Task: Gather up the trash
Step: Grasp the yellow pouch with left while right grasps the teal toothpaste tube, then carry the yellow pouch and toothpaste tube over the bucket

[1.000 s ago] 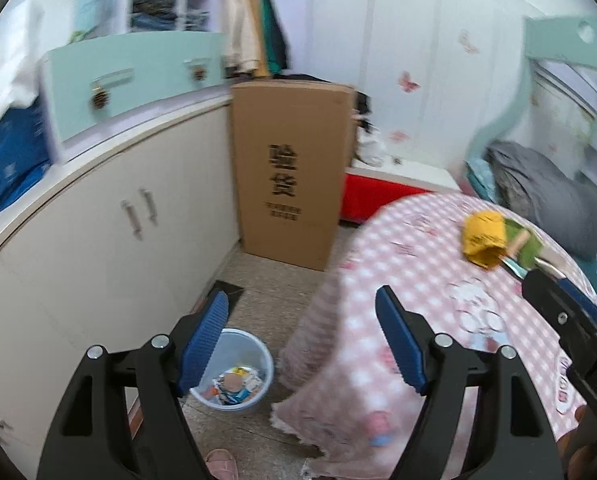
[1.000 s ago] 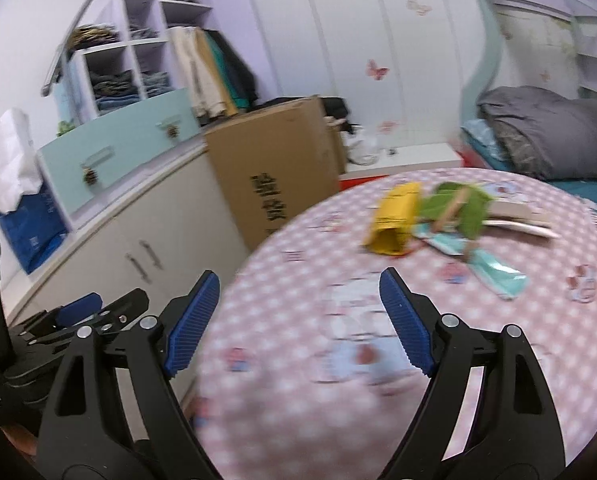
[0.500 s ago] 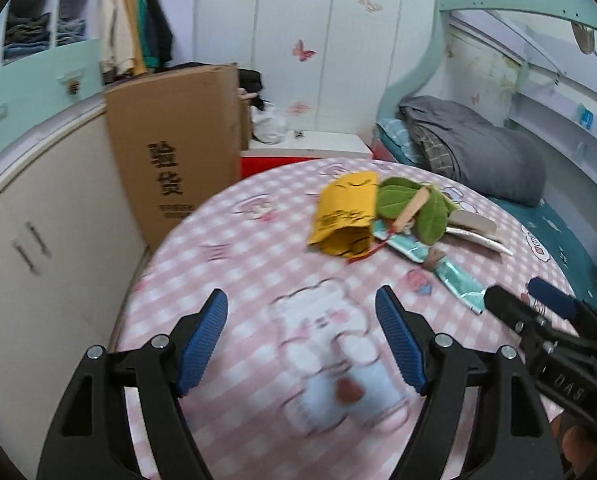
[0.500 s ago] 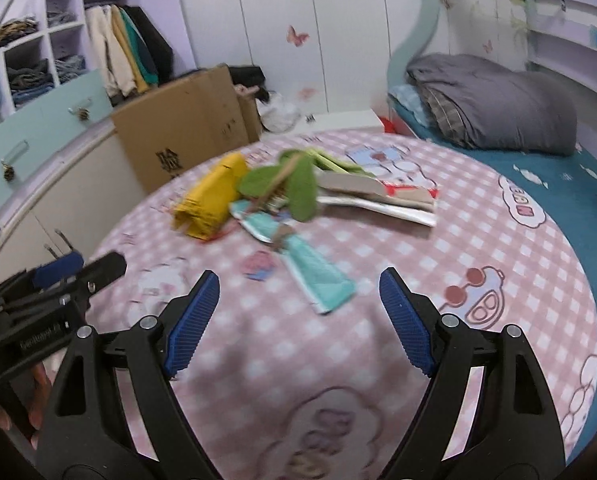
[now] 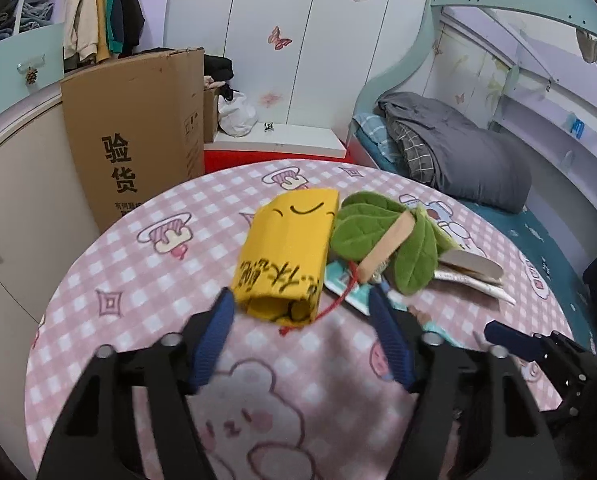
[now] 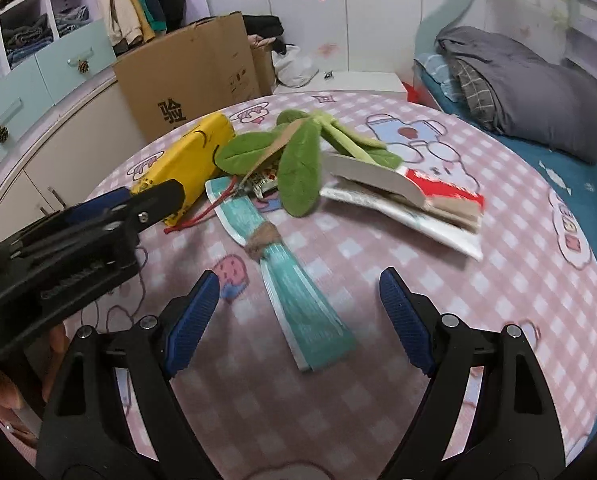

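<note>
A pile of trash lies on the round table with the pink checked cloth (image 5: 138, 280). It holds a yellow paper bag (image 5: 286, 248), a green leaf-shaped plush (image 5: 378, 232), a teal wrapper (image 6: 298, 300) tied with twine, and flat white and red packets (image 6: 410, 196). My left gripper (image 5: 302, 312) is at the yellow bag's near end. Its jaws are closing with that end between them, and the pads are not pressing on it. My right gripper (image 6: 298, 284) stands open above the teal wrapper, holding nothing. The left gripper's finger (image 6: 138, 200) shows beside the yellow bag (image 6: 186, 160).
A tall cardboard box (image 5: 138, 140) stands behind the table against a beige cabinet (image 5: 18, 220). A bed with a grey blanket (image 5: 458, 152) borders the table's far right. A hand (image 6: 2, 392) grips the left tool at the lower left.
Both views swung from the cabinet and floor bin onto the table. The left gripper came up to the yellow bag and its jaws narrowed. The right gripper moved over the teal wrapper.
</note>
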